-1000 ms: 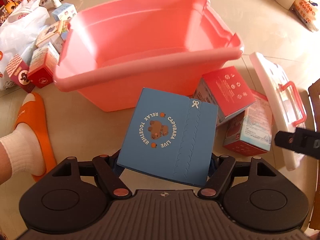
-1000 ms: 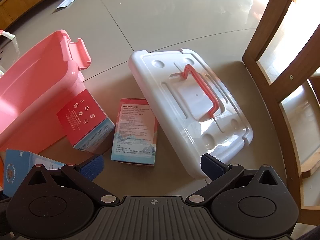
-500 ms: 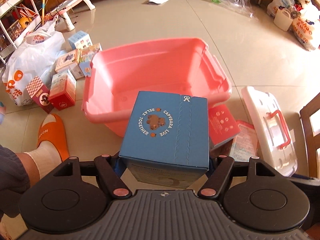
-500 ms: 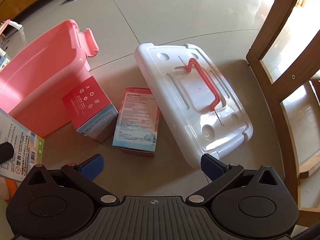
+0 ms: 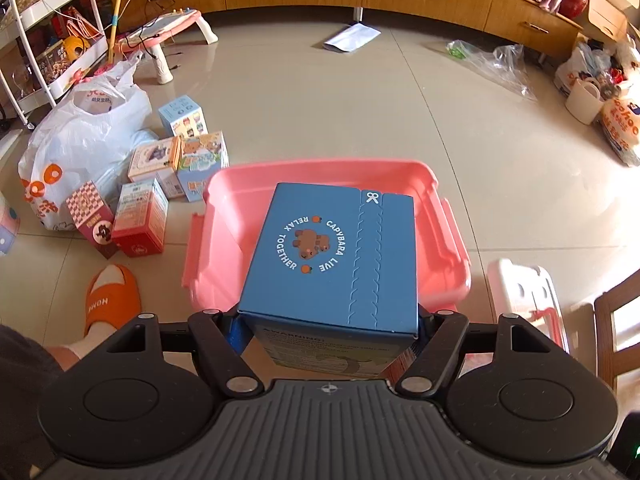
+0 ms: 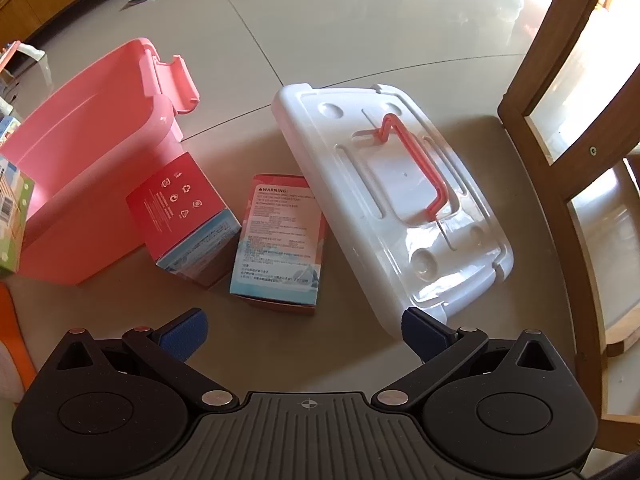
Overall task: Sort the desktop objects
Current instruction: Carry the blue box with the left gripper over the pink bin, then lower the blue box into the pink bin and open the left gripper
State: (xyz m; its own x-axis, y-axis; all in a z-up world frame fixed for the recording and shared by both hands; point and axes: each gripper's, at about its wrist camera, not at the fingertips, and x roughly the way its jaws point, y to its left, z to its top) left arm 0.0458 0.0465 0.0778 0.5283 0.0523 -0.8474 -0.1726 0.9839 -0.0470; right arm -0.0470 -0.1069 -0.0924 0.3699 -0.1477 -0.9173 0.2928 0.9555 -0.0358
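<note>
My left gripper (image 5: 328, 332) is shut on a blue capybara box (image 5: 332, 256) and holds it high above the near rim of the pink bin (image 5: 440, 236). The bin looks empty and also shows in the right wrist view (image 6: 88, 168). My right gripper (image 6: 304, 332) is open and empty above the floor. Ahead of it lie a red box (image 6: 180, 208) leaning on the bin and a red-and-blue box (image 6: 280, 236) lying flat. The edge of the held box (image 6: 12, 216) shows at the far left of the right wrist view.
The white bin lid (image 6: 392, 200) with a red handle lies right of the boxes, also seen in the left wrist view (image 5: 528, 300). A wooden chair (image 6: 560, 160) stands at the right. Several more boxes (image 5: 160, 184), a white plastic bag (image 5: 80, 140) and my orange slipper (image 5: 112, 300) lie left of the bin.
My left gripper has risen well above the floor with the blue box, so the bin now lies below it. The right gripper has lifted slightly and stayed open.
</note>
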